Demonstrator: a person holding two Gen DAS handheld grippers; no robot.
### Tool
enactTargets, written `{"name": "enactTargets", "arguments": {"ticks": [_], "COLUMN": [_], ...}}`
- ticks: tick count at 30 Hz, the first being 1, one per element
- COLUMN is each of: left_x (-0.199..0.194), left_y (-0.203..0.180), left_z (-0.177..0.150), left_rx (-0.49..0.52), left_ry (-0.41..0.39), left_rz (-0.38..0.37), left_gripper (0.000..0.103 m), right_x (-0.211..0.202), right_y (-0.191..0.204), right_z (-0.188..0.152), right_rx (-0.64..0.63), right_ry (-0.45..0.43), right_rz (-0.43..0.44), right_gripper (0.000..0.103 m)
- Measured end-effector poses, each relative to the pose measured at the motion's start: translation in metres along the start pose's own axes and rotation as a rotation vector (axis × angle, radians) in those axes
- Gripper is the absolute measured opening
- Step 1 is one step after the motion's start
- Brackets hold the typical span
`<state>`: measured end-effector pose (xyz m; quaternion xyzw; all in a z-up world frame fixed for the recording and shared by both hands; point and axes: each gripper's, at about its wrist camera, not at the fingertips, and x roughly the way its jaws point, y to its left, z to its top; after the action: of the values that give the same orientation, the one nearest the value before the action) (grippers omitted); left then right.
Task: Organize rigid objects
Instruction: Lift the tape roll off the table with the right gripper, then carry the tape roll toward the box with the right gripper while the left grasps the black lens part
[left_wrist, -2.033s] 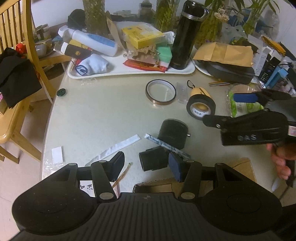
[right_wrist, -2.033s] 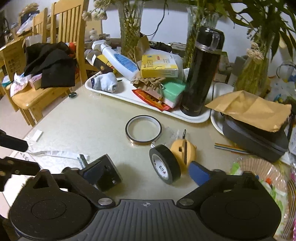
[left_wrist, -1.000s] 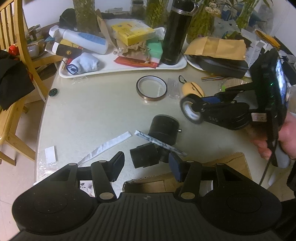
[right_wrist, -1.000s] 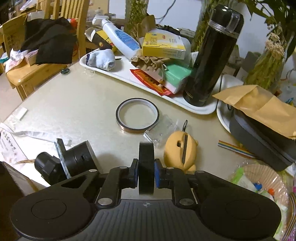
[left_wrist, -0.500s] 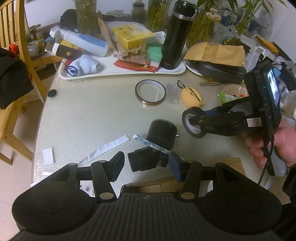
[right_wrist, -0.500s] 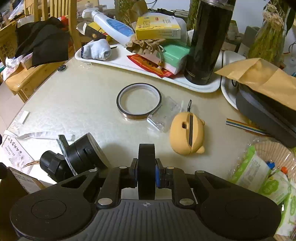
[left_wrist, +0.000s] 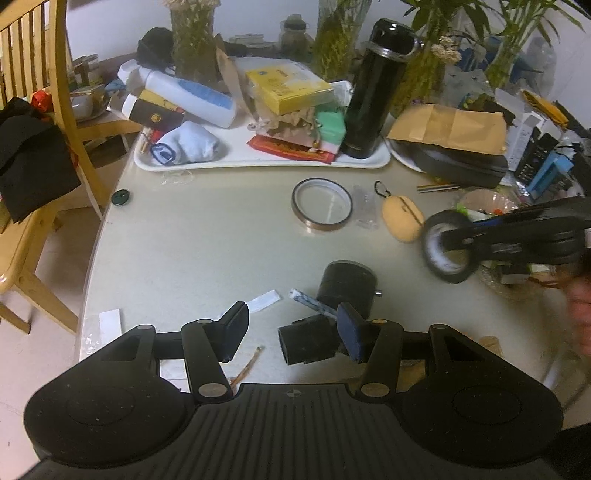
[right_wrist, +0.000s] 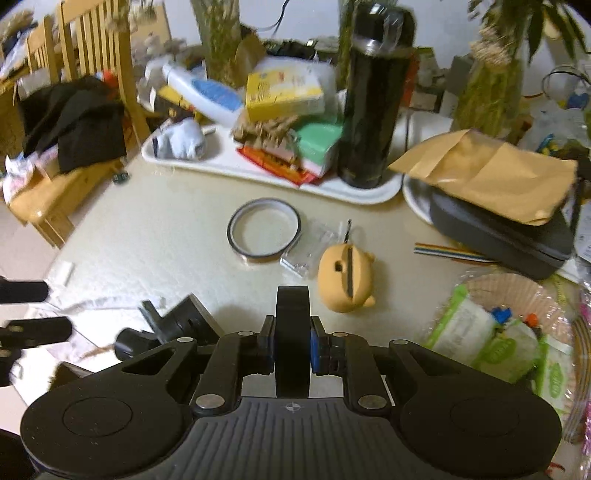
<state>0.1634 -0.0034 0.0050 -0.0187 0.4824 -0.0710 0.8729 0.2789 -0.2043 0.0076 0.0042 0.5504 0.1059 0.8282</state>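
Your right gripper (right_wrist: 291, 341) clamps the black tape roll (right_wrist: 292, 332) upright, lower centre; your left gripper (left_wrist: 291, 326) gapes wide. White tray (left_wrist: 258, 162), upper centre, holds the black flask (left_wrist: 373, 92).

The table (left_wrist: 207, 236) lies bare left of the amber tape ring (left_wrist: 321, 205), a wide lane up to the white tray (left_wrist: 258, 162). Right of the ring, a clear packet (left_wrist: 364, 210) and yellow pouch (left_wrist: 400, 218) crowd in; beyond the pouch, blurred clutter seems to block passage.
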Motion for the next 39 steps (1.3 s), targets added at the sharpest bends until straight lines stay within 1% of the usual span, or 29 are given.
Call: {"name": "enactTargets", "arguments": {"ticks": [5,8,12,17,20,23,27,32,39], "left_x": [0.004,0.009,0.016,0.024,0.03,0.037,0.046,0.057,0.074], "left_y": [0.002,0.002,0.001,-0.002,-0.001,-0.001,0.0,0.003,0.009], "left_z": [0.001,0.001,0.0,0.001,-0.001,-0.003,-0.003,0.0,0.001], "left_rx": [-0.014,-0.018,-0.028,-0.028,-0.044,-0.049,-0.063,-0.086,-0.123], "left_ry": [0.012,0.021,0.047,0.07,0.102,0.136,0.168,0.196,0.233], "left_rz": [0.004,0.013,-0.001,-0.005,-0.021,-0.017,-0.03,-0.021,-0.034], "left_gripper": [0.052,0.052,0.052,0.052,0.052,0.052,0.052,0.052,0.052], "right_x": [-0.03,-0.039,-0.041,-0.046,-0.046,-0.044,-0.043,-0.043,-0.043], "right_y": [-0.002,0.003,0.01,0.005,0.004,0.003,0.002,0.001,0.004], "right_z": [-0.011,-0.021,-0.029,-0.031,-0.034,-0.037,-0.038,-0.037,-0.037], "right_rx": [0.028,0.028,0.008,0.037,0.039,0.034,0.033,0.028,0.017], "right_ry": [-0.033,-0.028,-0.017,-0.028,-0.026,-0.015,-0.011,-0.015,-0.016], "right_rz": [-0.001,0.019,0.038,0.034,0.036,0.034,0.038,0.046,0.054], "right_gripper": [0.02,0.02,0.02,0.02,0.02,0.02,0.02,0.02,0.02]}}
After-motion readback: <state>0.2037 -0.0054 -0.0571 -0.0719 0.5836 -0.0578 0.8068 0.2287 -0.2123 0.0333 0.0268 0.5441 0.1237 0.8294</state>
